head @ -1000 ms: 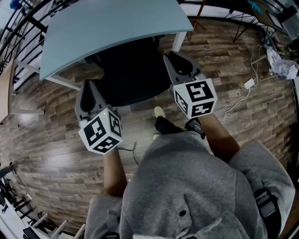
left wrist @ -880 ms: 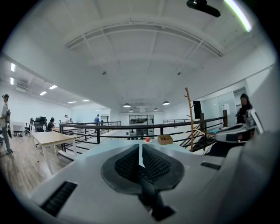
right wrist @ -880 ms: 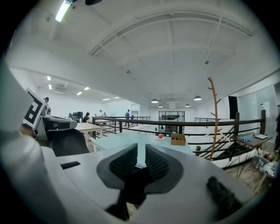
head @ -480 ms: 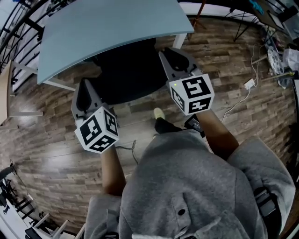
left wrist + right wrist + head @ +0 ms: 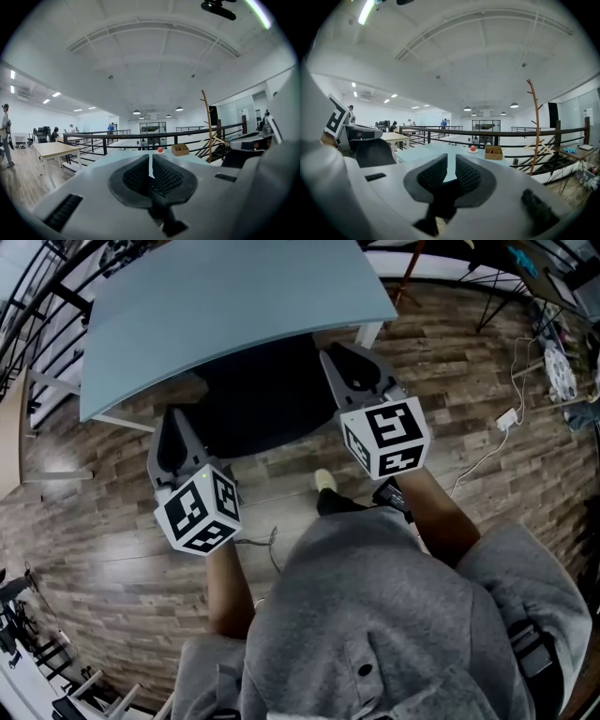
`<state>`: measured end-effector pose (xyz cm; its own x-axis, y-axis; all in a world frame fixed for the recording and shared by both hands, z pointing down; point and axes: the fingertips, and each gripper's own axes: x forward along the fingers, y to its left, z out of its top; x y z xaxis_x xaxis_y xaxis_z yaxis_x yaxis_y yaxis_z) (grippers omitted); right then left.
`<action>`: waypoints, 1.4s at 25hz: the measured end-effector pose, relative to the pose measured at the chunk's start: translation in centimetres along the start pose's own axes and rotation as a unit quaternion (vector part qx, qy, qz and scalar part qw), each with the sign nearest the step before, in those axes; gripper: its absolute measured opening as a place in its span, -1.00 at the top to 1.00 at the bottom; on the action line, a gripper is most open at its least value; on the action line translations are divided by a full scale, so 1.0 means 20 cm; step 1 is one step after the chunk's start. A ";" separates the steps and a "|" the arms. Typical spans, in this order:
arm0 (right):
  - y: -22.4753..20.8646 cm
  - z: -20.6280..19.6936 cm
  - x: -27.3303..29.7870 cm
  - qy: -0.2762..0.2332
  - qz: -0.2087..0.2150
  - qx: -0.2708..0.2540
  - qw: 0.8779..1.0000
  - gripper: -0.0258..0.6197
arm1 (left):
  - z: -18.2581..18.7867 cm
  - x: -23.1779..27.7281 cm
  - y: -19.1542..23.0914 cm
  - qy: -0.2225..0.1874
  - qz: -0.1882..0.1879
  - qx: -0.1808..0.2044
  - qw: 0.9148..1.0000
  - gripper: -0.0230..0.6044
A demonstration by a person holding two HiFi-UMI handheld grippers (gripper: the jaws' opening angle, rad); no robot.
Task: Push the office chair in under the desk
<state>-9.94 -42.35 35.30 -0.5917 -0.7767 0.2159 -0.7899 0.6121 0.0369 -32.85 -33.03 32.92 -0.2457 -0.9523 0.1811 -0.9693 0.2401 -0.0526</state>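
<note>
A black office chair [image 5: 262,395] stands half under the light blue-grey desk [image 5: 234,306], with only its rear part showing in the head view. My left gripper [image 5: 173,423] is at the chair's left side and my right gripper [image 5: 342,360] at its right side, both pointing toward the desk. The left gripper [image 5: 150,161] has only a hairline slit between its pads. The right gripper [image 5: 451,164] shows a narrow gap with the desk top [image 5: 440,150] visible through it. The mesh chair back [image 5: 372,152] lies just left of the right gripper. Contact with the chair is hidden.
A red object on a plate [image 5: 472,148] and a small cardboard box [image 5: 493,152] sit at the desk's far end, before a black railing [image 5: 511,133]. A white plug and cable [image 5: 511,413] lie on the wood floor at right. The person's shoe [image 5: 325,481] is behind the chair.
Both grippers have moved forward toward the desk, and the chair between them has gone further under the desk top. The jaws look the same.
</note>
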 end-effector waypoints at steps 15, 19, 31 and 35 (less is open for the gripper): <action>-0.07 0.03 0.22 0.000 0.010 -0.002 1.000 0.72 | 0.03 0.23 0.02 0.005 0.007 0.002 1.000 0.82; -0.10 0.05 0.27 -0.002 0.013 -0.002 1.000 0.72 | 0.04 0.28 0.01 0.005 0.010 0.004 1.000 0.82; -0.16 0.07 0.35 -0.008 0.026 -0.004 1.000 0.72 | 0.06 0.37 -0.02 0.003 0.025 0.007 1.000 0.82; -0.17 0.07 0.38 -0.007 0.028 -0.003 1.000 0.72 | 0.06 0.39 -0.01 0.004 0.029 0.008 1.000 0.82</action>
<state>-11.91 -50.50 35.46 -0.6370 -0.7436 0.2033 -0.7548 0.6552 0.0313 -34.55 -40.76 33.25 -0.3012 -0.9354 0.1849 -0.9533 0.2914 -0.0791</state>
